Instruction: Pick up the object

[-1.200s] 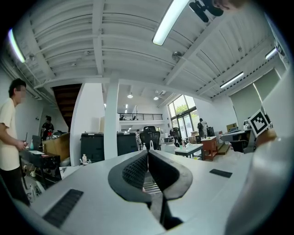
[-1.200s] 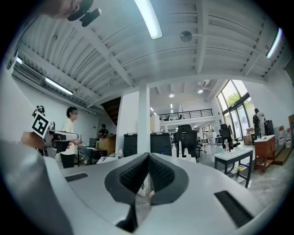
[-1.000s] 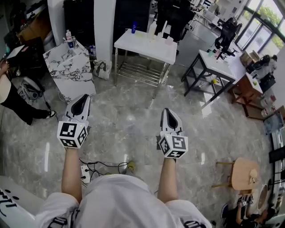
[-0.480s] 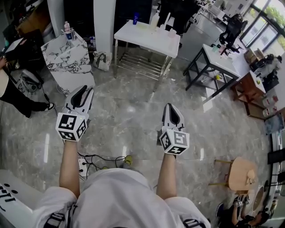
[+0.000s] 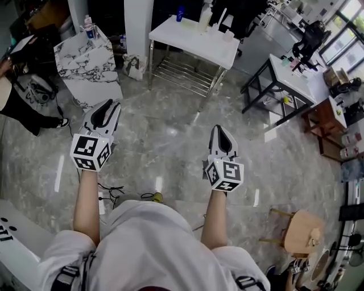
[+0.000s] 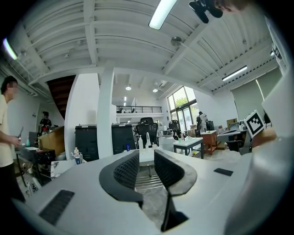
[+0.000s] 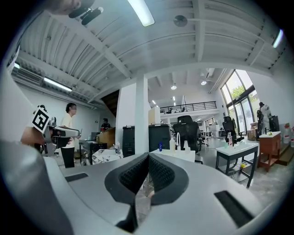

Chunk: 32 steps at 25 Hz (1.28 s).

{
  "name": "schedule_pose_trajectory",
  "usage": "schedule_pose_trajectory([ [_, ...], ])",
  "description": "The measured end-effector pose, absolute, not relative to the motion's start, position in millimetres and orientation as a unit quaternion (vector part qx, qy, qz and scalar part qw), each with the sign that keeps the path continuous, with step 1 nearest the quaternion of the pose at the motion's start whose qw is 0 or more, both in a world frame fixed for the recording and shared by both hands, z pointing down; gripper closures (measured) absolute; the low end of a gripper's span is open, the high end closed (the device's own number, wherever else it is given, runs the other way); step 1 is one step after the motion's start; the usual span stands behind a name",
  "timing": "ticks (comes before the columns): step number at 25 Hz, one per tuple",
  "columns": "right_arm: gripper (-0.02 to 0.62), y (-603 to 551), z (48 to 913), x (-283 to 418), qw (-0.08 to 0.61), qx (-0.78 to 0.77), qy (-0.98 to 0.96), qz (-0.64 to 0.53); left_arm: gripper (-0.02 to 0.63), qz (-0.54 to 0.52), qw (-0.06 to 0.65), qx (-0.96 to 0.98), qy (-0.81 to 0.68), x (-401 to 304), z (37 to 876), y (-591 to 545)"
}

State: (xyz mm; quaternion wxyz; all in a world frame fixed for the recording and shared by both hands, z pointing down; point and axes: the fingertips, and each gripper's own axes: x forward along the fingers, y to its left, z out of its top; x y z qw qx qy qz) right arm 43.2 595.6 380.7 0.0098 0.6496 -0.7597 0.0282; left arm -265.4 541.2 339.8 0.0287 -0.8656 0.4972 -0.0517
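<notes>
Left gripper (image 5: 108,107): jaws have just been opening and now stand apart, with nothing between the pads. In the left gripper view (image 6: 146,160) I see only the distant room through the gap.

Right gripper (image 5: 219,131): jaws closed tip to tip, nothing clamped. The right gripper view (image 7: 148,158) confirms it: pads meet and are empty.

Both grippers are held out level over the grey marble floor (image 5: 165,142), side by side and apart from each other. They point toward the white table (image 5: 196,42), well short of it.

I can't tell which item is the object to pick up. Neither gripper touches anything.

A blue bottle (image 5: 180,12) stands at the far-left corner of the white table's top. White bottles (image 5: 206,20) stand along its far edge, and a wire shelf (image 5: 182,77) sits under it.

The marble-pattern table (image 5: 85,59) is left of it, with a bottle (image 5: 88,25) at its far edge. The black-framed table (image 5: 287,71) is to the right. The wooden stool (image 5: 300,232) is at lower right.

A person (image 5: 17,111) stands at the left edge of the head view. A power strip and cables (image 5: 105,199) lie on the floor by my left arm.
</notes>
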Motion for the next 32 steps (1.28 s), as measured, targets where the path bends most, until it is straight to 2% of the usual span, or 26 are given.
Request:
schedule_pose_trajectory([
  [9, 0.588, 548, 382, 83, -0.006, 0.641, -0.767, 0.031, 0.511, -0.062, 0.044, -0.86, 0.505, -230, 333, 501],
  [20, 0.588, 466, 374, 84, 0.011, 0.636, -0.771, 0.031, 0.511, -0.062, 0.044, -0.863, 0.5, -219, 327, 424],
  [32, 0.588, 287, 374, 60, 0.035, 0.648, -0.76, 0.034, 0.51, -0.054, 0.012, -0.875, 0.481, -240, 346, 232],
])
